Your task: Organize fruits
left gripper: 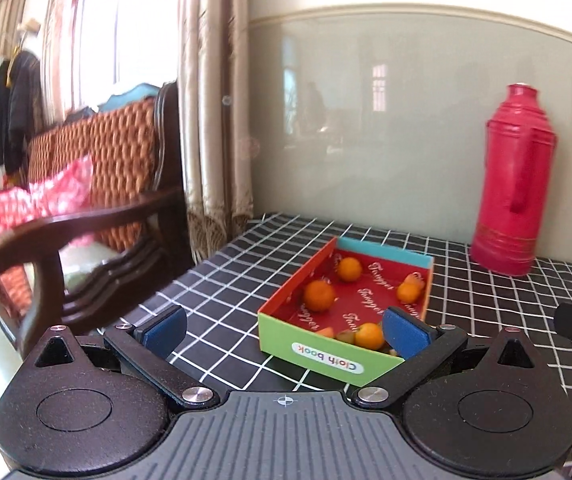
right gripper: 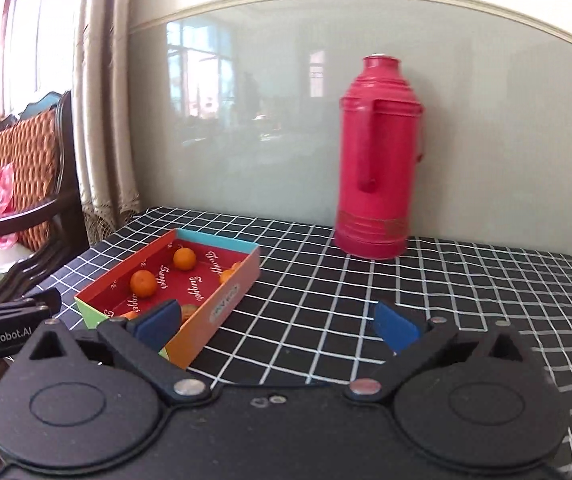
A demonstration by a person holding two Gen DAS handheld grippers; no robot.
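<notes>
Surface and material notes, both wrist views.
Desk cloth (right gripper: 326, 300): woven fabric, matt black with white grid lines. Box (left gripper: 326, 354): printed cardboard, smooth, faint sheen on the green wall. Oranges (left gripper: 319, 295): finely dimpled, dull peel. Thermos (right gripper: 378, 160): red shell, plastic or painted metal, cannot tell which; semi-gloss, ribbed bands at base. Wall panel (right gripper: 265, 140): glossy, mirrors a window. Chair (left gripper: 85, 220): dark polished wood, woven cushion. Curtain (left gripper: 209, 100): soft cloth. Left hand-held gripper (left gripper: 283, 330): matt black plastic, bright metal pivot screws, blue rubbery pads (left gripper: 402, 330).
</notes>
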